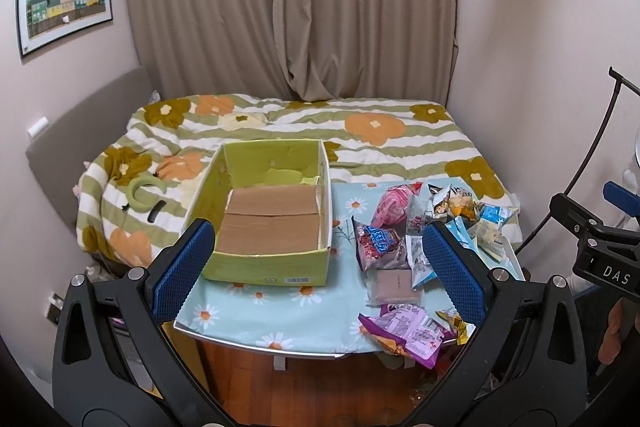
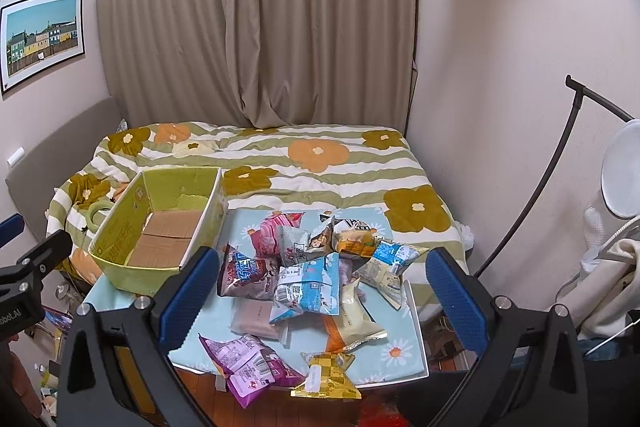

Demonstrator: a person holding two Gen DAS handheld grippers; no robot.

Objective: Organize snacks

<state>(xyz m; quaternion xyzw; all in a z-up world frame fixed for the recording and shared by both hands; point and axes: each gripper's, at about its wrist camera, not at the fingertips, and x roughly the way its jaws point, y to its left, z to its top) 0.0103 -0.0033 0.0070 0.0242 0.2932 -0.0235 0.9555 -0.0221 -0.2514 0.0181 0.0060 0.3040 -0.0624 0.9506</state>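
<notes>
The left claw [image 1: 318,267] is wide open and holds nothing. The right claw [image 2: 320,287] is wide open too, just above the snacks [image 2: 308,275]. The snacks lie in a pile on the table [image 1: 280,303], right beside the green box [image 1: 268,211]. Behind them is a flowery bed [image 2: 320,155]

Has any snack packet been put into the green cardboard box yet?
No: in the left wrist view the green cardboard box shows only its bare brown bottom, while the snack packets lie heaped on the table beside it.
</notes>
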